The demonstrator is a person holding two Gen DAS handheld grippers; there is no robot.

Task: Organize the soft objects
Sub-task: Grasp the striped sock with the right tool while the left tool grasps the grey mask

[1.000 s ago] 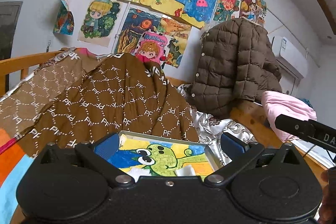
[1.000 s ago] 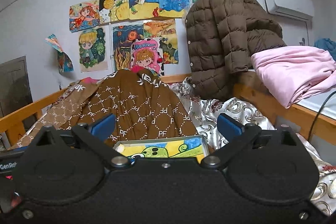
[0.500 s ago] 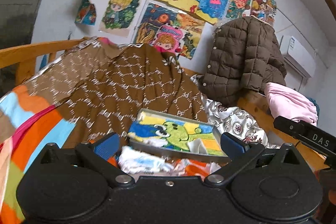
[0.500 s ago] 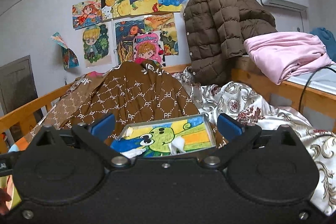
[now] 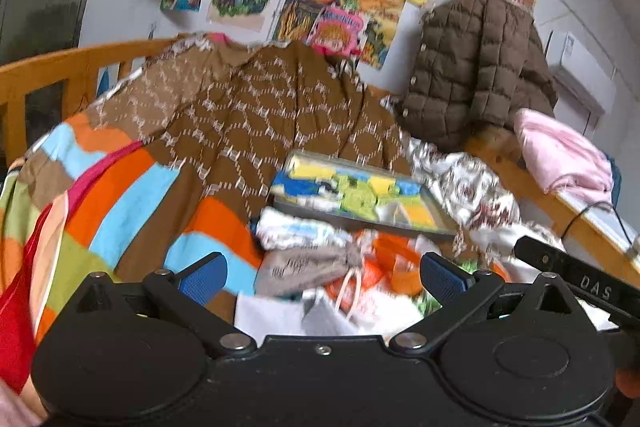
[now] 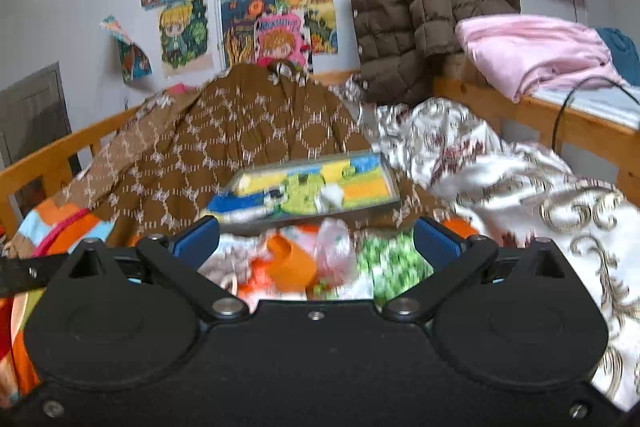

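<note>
**Both tongs spread over a blurred heap of small soft things**

A wooden-railed bed (image 5: 48, 75) fills both views, covered by a brown patterned quilt (image 5: 280, 115), a striped blanket (image 5: 120, 195) on the left and a silvery floral cover (image 6: 500, 163) on the right. A brown puffer jacket (image 6: 420, 7) hangs at the far end beside a pink folded blanket (image 6: 532, 51).

On the quilt lies a shallow tray with a cartoon-printed base (image 5: 360, 195), a scrap of white already in it. Just in front of the tray sits the pile of soft items (image 5: 332, 267): a grey knitted piece (image 5: 308, 263), something orange (image 6: 288, 263), a green-and-white piece (image 6: 392, 259), pale cloth and plastic. Motion blur hides what each one is.

The left gripper (image 5: 320, 271) and right gripper (image 6: 316, 239) are both spread wide and hold nothing, each aimed at the pile.

The likely risks lie in the tangle. Closing on overlapping fabrics could lift two items at once or drag a neighbour off the heap. The quilt is soft and loose, so a low pinch may catch bedding instead. The tray rests on yielding bedding and may tip or slide if nudged. The two grippers also converge on one small heap and could collide.
</note>
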